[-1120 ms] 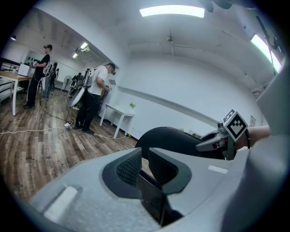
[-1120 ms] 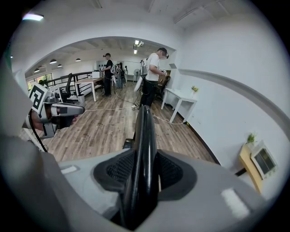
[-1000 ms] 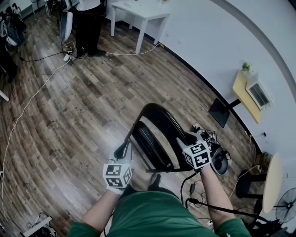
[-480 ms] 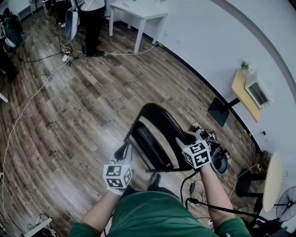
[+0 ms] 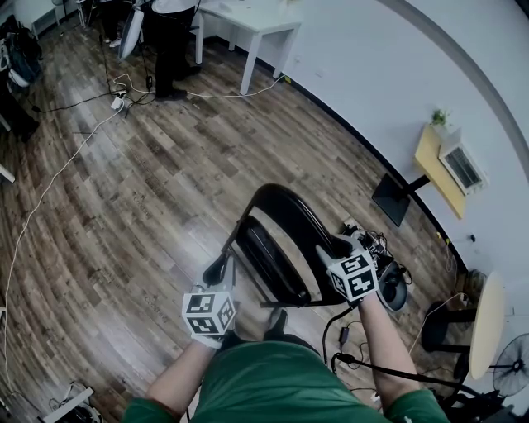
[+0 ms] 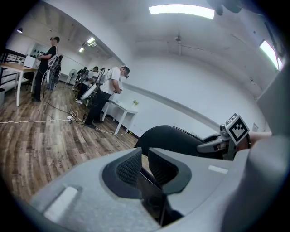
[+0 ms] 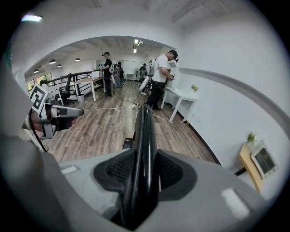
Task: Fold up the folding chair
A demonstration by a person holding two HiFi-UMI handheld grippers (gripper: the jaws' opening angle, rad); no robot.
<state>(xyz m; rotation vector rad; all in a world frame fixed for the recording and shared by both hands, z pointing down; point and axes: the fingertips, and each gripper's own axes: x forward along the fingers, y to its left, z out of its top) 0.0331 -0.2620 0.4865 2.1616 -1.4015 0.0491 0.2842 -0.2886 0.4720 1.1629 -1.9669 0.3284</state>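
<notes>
Bystander [image 5: 169, 37] has shifted by the white table [image 5: 256, 21] beyond the folding chair [image 5: 291, 216].

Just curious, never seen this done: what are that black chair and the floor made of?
Chair backrest: probably moulded plastic or lacquered board, glossy black; light streaks run along its edge in the right gripper view. Floor: wood or wood-look laminate, semi-matte; plank seams and grain show.

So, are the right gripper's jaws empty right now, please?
No, the right gripper is shut on the folding chair's backrest, whose black edge sits between its pads.
</notes>
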